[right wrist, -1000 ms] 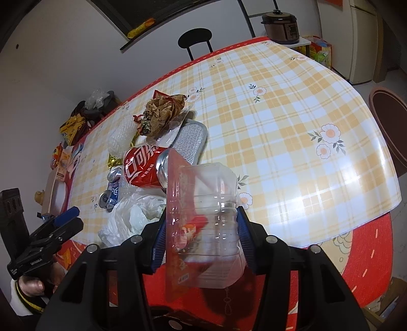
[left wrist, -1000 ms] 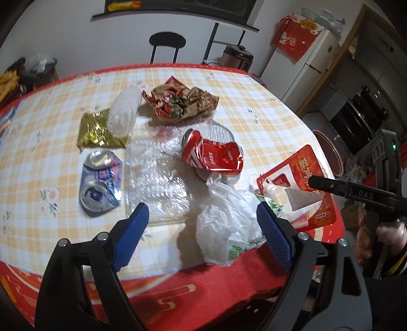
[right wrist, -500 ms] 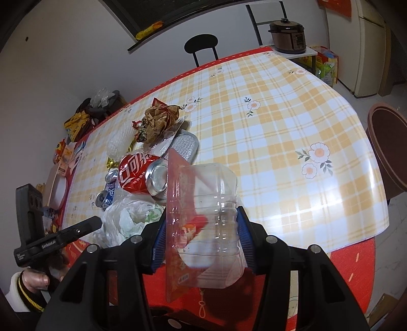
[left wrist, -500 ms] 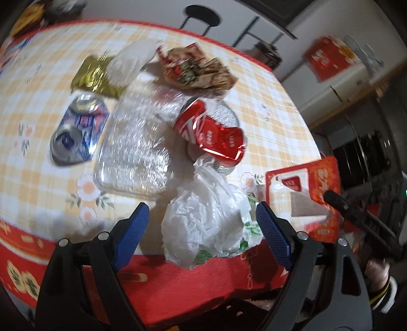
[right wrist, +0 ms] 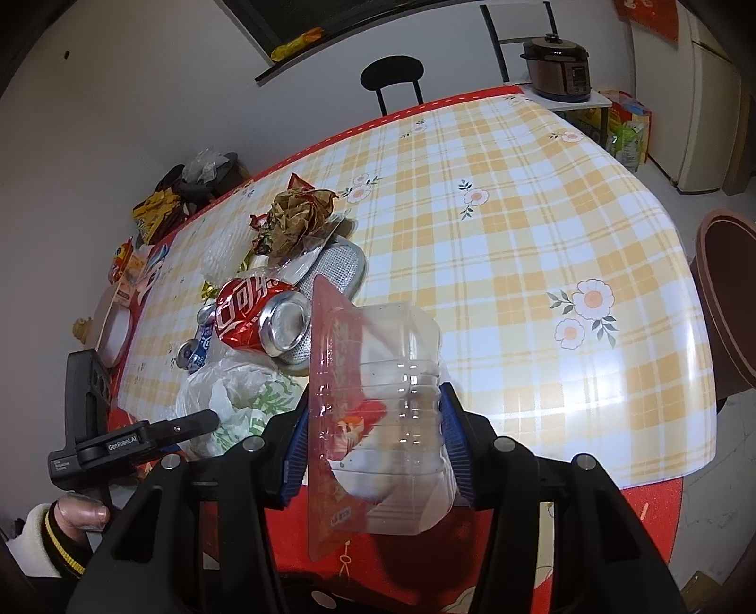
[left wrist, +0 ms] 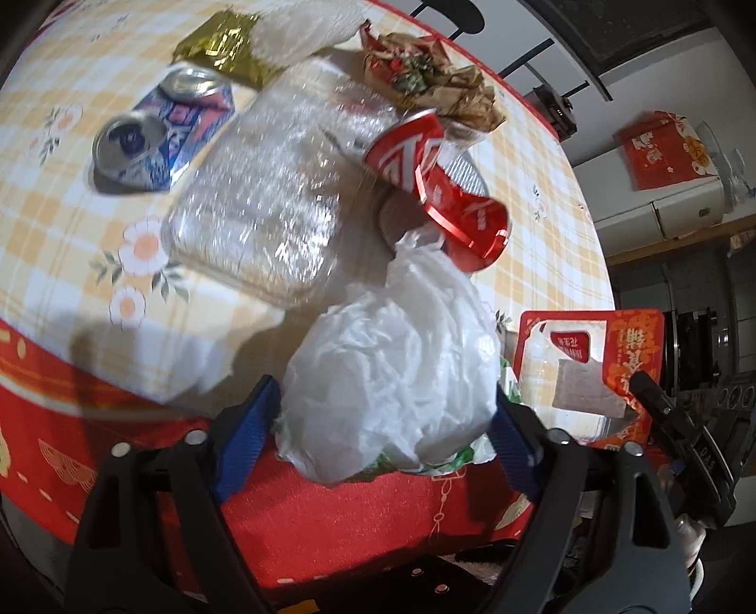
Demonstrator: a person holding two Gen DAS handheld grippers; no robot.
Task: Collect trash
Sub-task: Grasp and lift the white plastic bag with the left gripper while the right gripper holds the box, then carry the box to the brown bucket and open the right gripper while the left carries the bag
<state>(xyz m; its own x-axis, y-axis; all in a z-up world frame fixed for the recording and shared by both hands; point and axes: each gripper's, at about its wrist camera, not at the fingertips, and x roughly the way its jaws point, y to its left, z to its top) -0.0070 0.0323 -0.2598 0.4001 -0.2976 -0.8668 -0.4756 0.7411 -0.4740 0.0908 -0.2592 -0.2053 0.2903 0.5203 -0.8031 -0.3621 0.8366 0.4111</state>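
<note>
A crumpled white plastic bag (left wrist: 392, 378) lies at the near edge of the checked table (right wrist: 519, 236). My left gripper (left wrist: 378, 439) straddles it. Its jaws are closing, and the blue pads (left wrist: 245, 434) sit at the bag's two sides without squeezing it. My right gripper (right wrist: 373, 448) is shut on a clear plastic tub with a red-printed lid (right wrist: 387, 425), held over the table edge. The left wrist view shows that tub (left wrist: 590, 368) to the right of the bag. Beyond the bag lie a crushed red cola can (left wrist: 439, 189), a clear plastic tray (left wrist: 264, 203) and a crushed blue can (left wrist: 160, 137).
Further back on the table are a gold wrapper (left wrist: 222, 47), white foam netting (left wrist: 302, 33), a crumpled brown wrapper (right wrist: 297, 212) and a silvery mesh piece (right wrist: 340, 269). A black chair (right wrist: 392, 80) stands behind the table. A brown bin (right wrist: 727, 302) stands to its right.
My left gripper sank and rolled, so the white bag now fills the gap between its pads, which have narrowed. My right gripper kept its hold and slid a little sideways.
</note>
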